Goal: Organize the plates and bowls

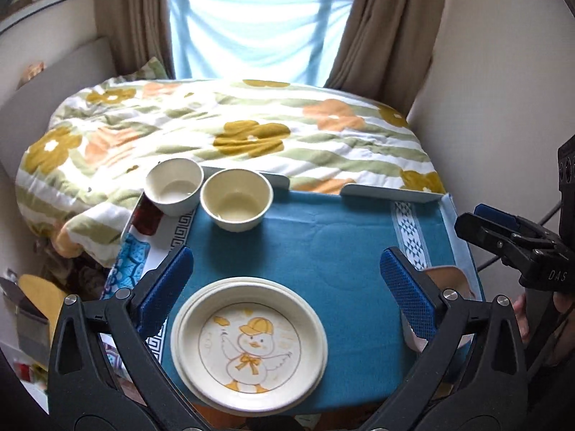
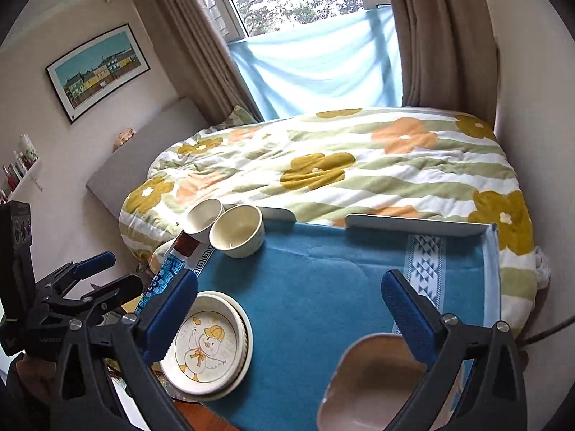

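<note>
Two plates (image 1: 249,344) are seen nested one on the other at the near edge of the blue cloth (image 1: 323,244) that covers the small table; the upper one bears a duck drawing, and the rim of the lower one shows just outside it, so the plates are judged to be gathered already into a single stack. Two pale bowls (image 1: 235,199) are set side by side at the far left corner, touching or nearly so, not nested; the left bowl (image 1: 175,186) sits partly off the cloth on the patterned border. A brown, heart-shaped dish (image 2: 373,384) lies at the near right edge, well apart from the rest; it is best seen from the right wrist, where it lies below the right gripper (image 2: 291,319).

The left gripper (image 1: 287,287) is held above the plate stack with its blue pads spread wide and nothing between them; the right gripper is likewise spread wide and empty, its pads apart over bare cloth and the brown dish. Neither touches any dish; both are judged to be raised clear of the table, as hands would be after things are set down.

Sorting by kind appears to be intended: plates near, bowls far. It is judged that the bowls could yet be nested, and that the brown dish is not yet grouped; a bed with a flowered quilt (image 1: 233,133) lies beyond the table.
</note>
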Motion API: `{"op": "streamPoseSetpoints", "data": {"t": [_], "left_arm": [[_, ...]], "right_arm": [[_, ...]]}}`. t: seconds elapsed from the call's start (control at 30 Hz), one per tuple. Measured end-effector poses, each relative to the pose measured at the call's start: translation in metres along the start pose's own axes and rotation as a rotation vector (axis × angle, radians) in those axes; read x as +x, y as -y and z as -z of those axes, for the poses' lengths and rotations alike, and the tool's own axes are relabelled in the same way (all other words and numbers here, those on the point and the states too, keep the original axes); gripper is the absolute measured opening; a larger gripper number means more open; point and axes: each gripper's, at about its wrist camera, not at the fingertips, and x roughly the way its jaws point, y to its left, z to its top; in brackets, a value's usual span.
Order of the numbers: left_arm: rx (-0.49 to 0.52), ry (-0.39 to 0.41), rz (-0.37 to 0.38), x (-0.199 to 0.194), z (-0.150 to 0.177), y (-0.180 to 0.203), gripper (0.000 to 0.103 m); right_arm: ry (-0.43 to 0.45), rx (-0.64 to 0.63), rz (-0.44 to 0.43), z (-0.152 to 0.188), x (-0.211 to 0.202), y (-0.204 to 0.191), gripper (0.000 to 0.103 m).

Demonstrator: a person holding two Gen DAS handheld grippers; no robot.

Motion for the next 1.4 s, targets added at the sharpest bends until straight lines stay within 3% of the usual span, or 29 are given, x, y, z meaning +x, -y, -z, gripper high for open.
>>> {"op": "streamPoseSetpoints", "data": {"t": [0.13, 0.33, 0.4, 0.47, 0.57, 0.7, 0.83, 1.1, 1.4], "left_arm": [[-0.087, -0.034, 0.001, 0.028, -0.021, -0.051, 0.103], [-0.207, -0.111, 0.065, 0.096, -0.04, -0.113, 0.1], [-0.254, -0.164, 0.114, 0.126, -0.041, -0.128, 0.092], [-0.279, -0.223, 0.143, 0.157, -0.039, -0.14, 0.076], [-0.284, -0.289, 0.17, 0.193, -0.034, -0.147, 0.061], [-0.271, -0.331, 0.185, 0.224, -0.035, -0.15, 0.053], [-0.267, -0.357, 0.191, 0.244, -0.036, -0.155, 0.048], [-0.285, -0.364, 0.197, 0.259, -0.035, -0.163, 0.018], [-0.226, -0.343, 0.148, 0.256, -0.038, -0.154, 0.016]], "right_arm": [[-0.001, 0.004, 0.024, -0.023, 0.038, -0.029, 0.102], [-0.155, 0.096, 0.003, -0.043, 0.131, -0.031, 0.102], [-0.195, 0.13, 0.005, -0.04, 0.158, -0.028, 0.102], [-0.218, 0.165, 0.004, -0.036, 0.18, -0.026, 0.1], [-0.262, 0.218, 0.005, -0.03, 0.21, -0.024, 0.083], [-0.308, 0.274, 0.004, -0.024, 0.241, -0.022, 0.062], [-0.322, 0.306, -0.003, -0.023, 0.26, -0.023, 0.055], [-0.339, 0.302, 0.002, -0.022, 0.281, -0.029, 0.021], [-0.331, 0.286, 0.013, -0.022, 0.282, -0.027, 0.017]]}}
